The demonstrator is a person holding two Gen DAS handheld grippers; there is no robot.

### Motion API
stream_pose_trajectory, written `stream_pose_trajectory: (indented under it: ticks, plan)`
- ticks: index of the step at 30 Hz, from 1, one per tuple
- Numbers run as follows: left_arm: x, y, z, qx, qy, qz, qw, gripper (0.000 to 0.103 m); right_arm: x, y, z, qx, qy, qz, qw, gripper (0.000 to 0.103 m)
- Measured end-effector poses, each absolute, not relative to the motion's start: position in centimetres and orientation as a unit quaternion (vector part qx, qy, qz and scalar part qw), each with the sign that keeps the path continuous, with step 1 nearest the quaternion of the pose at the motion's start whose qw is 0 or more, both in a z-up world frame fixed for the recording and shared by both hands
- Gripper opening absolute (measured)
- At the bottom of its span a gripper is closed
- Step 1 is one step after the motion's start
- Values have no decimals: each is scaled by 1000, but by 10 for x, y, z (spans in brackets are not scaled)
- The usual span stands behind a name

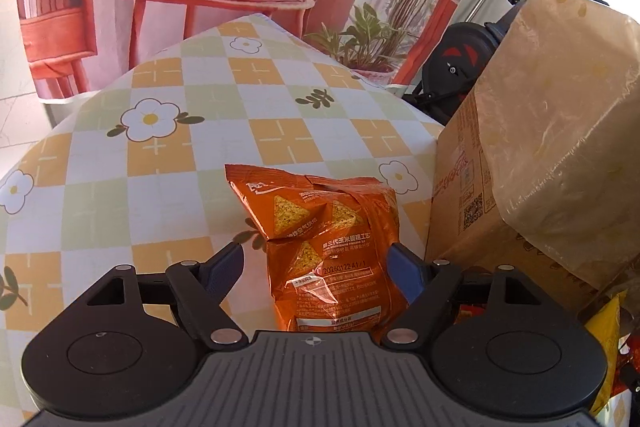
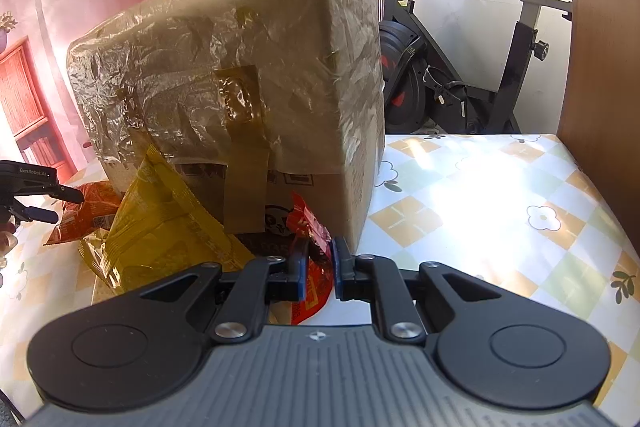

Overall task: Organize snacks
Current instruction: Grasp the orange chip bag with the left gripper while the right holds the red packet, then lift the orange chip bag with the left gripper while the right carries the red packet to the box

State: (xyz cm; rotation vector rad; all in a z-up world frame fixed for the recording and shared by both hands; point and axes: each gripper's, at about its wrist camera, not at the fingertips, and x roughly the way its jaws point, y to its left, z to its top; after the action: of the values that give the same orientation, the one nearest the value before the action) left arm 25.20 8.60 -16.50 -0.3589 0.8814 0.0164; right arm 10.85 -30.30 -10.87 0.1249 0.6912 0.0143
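The left claw point(image 1: 316, 263) is seen wide open, with its two blue-padded fingers point(image 1: 404, 269) standing on either side of an orange foil snack bag printed with triangular corn chips point(image 1: 320, 235). The right finger seems to be just beside the bag's edge, but whether it touches cannot be told; the left finger is clearly apart from it. This bag lies on the counter point(image 1: 192, 155), which is covered with a checked cloth in orange, green and white with flower prints.

Just to the right of the bag a tall cardboard box partly wrapped in wrinkled clear plastic point(image 1: 540, 147) is placed.

The right claw point(image 2: 320, 259) is closed tightly on a red crinkled snack packet point(image 2: 310, 227), which is pinched between the pads directly in front of the box. A yellow foil snack bag point(image 2: 160, 227) is leaned against the box front, to the left of the red packet. A black exercise bike point(image 2: 460, 67) is seen behind the counter.
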Motion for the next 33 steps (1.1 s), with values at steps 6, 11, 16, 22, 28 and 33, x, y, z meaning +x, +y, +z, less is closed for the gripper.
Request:
stream_pose_trajectory:
  ticks: [6,11,16,22,28,33]
  plan:
    - [260,85,-168,-213,410,-8,887,85,111,-302,-110,55,341,9,938,13]
    - [271,79,-182,-194,429,8,882,85,112,-303,-112,57,344,8,937,13]
    - [269,76,-189,-181,425,7,887,80,112,-303,-114,58,347,7,936,13]
    - [255,66,-172,-118,417,-5,901,55,108,-302,-111,59,342,7,938,13]
    - [229,68,-150,-88,384,-12,919,53,106,-300,-108,59,338,9,939,13]
    - [212,67,-126,-69,350,-8,934,53,100,-298,-98,55,323,11,945,13]
